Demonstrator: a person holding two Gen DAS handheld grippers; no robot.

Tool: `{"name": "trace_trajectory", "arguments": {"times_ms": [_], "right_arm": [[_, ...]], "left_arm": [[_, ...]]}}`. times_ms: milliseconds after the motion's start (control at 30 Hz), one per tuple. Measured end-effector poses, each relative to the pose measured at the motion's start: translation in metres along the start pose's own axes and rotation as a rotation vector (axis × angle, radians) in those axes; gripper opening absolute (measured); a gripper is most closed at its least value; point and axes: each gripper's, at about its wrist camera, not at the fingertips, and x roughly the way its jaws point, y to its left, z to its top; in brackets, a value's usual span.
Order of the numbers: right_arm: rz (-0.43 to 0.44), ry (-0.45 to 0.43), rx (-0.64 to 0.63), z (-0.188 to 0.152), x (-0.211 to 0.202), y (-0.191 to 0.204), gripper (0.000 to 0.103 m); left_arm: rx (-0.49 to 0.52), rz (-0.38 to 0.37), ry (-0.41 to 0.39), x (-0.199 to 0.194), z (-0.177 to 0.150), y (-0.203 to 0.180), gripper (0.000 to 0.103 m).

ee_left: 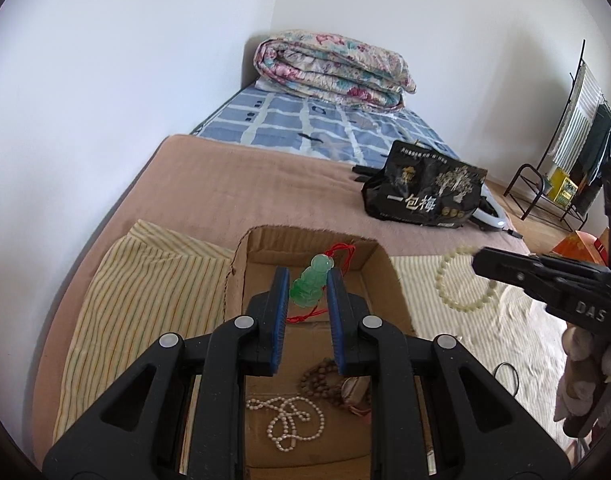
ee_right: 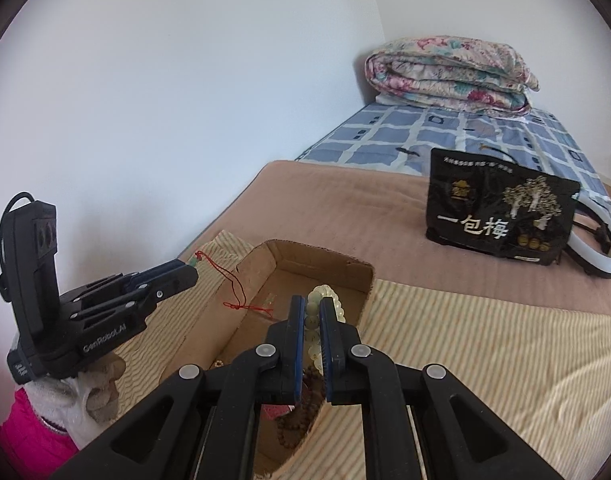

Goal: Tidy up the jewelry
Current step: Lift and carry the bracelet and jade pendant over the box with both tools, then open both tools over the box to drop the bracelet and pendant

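Note:
My left gripper (ee_left: 307, 280) is shut on a green jade pendant (ee_left: 310, 286) with a red cord (ee_left: 337, 252), held above an open cardboard box (ee_left: 261, 248). The same left gripper (ee_right: 191, 270) shows at the left in the right wrist view, its red cord (ee_right: 235, 292) trailing to the cardboard box (ee_right: 325, 258). My right gripper (ee_right: 312, 304) is shut on a pale bead bracelet (ee_right: 329, 294) over the box's right side; it also appears as the right gripper (ee_left: 481, 258) with the bracelet (ee_left: 445, 280) hanging from it. Inside the box lie a white pearl necklace (ee_left: 287, 420) and a brown bead string (ee_left: 319, 380).
The box rests on a striped cloth (ee_left: 145, 280) over a tan blanket (ee_left: 245, 184) on a bed. A black snack bag (ee_left: 421, 188) and a white ring light (ee_right: 609, 248) lie further back. A folded floral quilt (ee_left: 333, 68) sits by the wall. A metal rack (ee_left: 565, 160) stands at right.

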Motion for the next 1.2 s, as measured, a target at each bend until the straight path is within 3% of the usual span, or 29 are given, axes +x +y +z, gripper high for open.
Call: {"name": "trace_trajectory", "arguments": {"times_ms": [333, 767, 867, 900, 933, 1200], "right_arm": [[0.028, 0.054, 0.048, 0.0, 0.063, -0.006, 0.005], [0.034, 0.088, 0.078, -0.008, 0.094, -0.013, 0.006], [0.032, 0.08, 0.078, -0.008, 0.094, -0.015, 0.016], [0.03, 0.077, 0.079, -0.008, 0.093, -0.015, 0.03], [0.029, 0.07, 0.08, -0.008, 0.09, -0.015, 0.037], [0.003, 0.039, 0.077, -0.007, 0.072, -0.017, 0.043]], "left_arm": [[0.0, 0.007, 0.056, 0.027, -0.016, 0.008, 0.018], [0.019, -0.002, 0.097, 0.042, -0.023, 0.009, 0.018], [0.037, -0.005, 0.094, 0.042, -0.024, 0.005, 0.02], [0.045, -0.001, 0.094, 0.041, -0.024, 0.004, 0.022], [0.048, 0.004, 0.092, 0.04, -0.025, 0.003, 0.028], [0.03, 0.007, 0.081, 0.028, -0.023, 0.002, 0.029]]}}
